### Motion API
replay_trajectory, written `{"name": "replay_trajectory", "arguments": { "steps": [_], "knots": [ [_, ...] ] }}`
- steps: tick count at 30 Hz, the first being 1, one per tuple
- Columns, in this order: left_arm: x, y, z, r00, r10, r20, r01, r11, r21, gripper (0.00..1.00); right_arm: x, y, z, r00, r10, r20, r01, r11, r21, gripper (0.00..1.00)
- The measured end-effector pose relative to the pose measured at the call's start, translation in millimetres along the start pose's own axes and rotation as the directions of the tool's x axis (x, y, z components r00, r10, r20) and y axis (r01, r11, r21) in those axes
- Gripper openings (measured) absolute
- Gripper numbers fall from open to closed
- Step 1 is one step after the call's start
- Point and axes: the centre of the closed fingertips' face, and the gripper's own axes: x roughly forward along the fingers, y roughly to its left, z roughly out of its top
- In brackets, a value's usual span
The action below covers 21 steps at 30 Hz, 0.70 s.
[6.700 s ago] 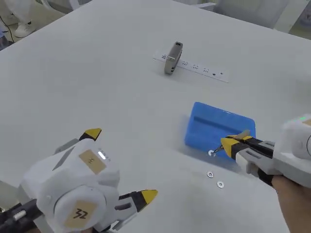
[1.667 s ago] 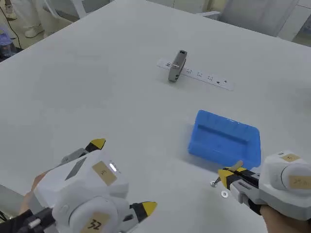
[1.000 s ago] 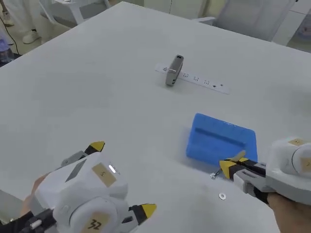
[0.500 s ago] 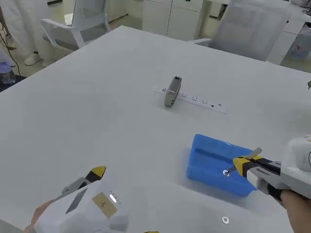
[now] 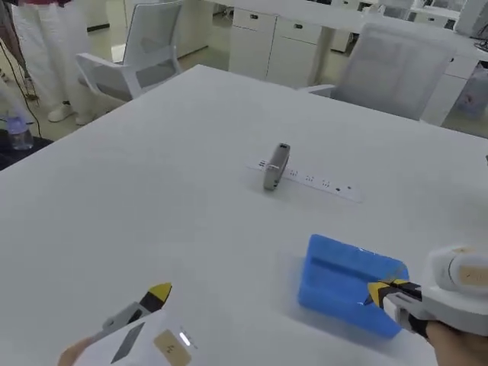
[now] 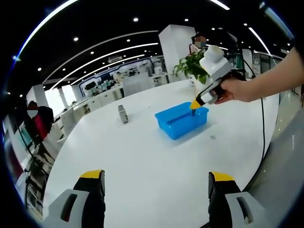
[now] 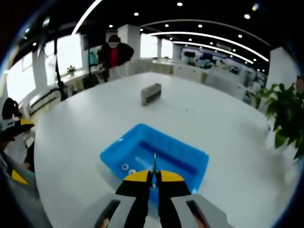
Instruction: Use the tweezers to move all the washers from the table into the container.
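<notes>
The blue container [image 5: 341,276] sits on the white table at the lower right. My right gripper [image 5: 381,290] hovers over its near edge, shut on thin metal tweezers [image 7: 154,164] that point down into the container [image 7: 156,151]. Two washers [image 7: 125,167] lie on the container floor in the right gripper view; I cannot tell whether the tweezer tip holds one. One washer [image 6: 213,137] lies on the table beside the container [image 6: 183,121]. My left gripper [image 6: 156,178] is open and holds nothing, low over the table's near left; one yellow fingertip [image 5: 159,293] shows in the head view.
A white power strip [image 5: 320,181] with a grey adapter [image 5: 276,165] plugged in lies beyond the container. Office chairs [image 5: 141,57] stand along the table's far edge. A person [image 7: 114,57] stands off to the far left side of the table [image 5: 152,175].
My right gripper has carried a washer in the tweezers from the table up over the blue container. The head camera tilted up. The left gripper stayed low and open.
</notes>
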Motion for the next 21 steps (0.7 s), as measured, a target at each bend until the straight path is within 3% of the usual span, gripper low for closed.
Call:
{"name": "replay_trajectory", "arguments": {
  "steps": [6,16,21],
  "knots": [
    [-0.3,-1.3,0.7,1.0000,-0.001,0.004,0.001,1.000,0.011,0.92,6.6,-0.1,-16.3,0.9986,-0.007,-0.052,0.007,1.000,-0.011,0.02],
    [-0.2,1.0,-0.6,1.0000,0.008,0.000,-0.008,1.000,0.009,0.91,3.6,0.3,-12.6,0.9991,-0.014,-0.041,0.013,1.000,-0.026,0.02],
    [-0.4,-1.4,0.1,1.0000,0.006,0.001,-0.006,1.000,0.031,0.91,2.9,-2.8,-11.7,0.9989,-0.024,-0.041,0.025,0.999,0.024,0.03]
  ]
}}
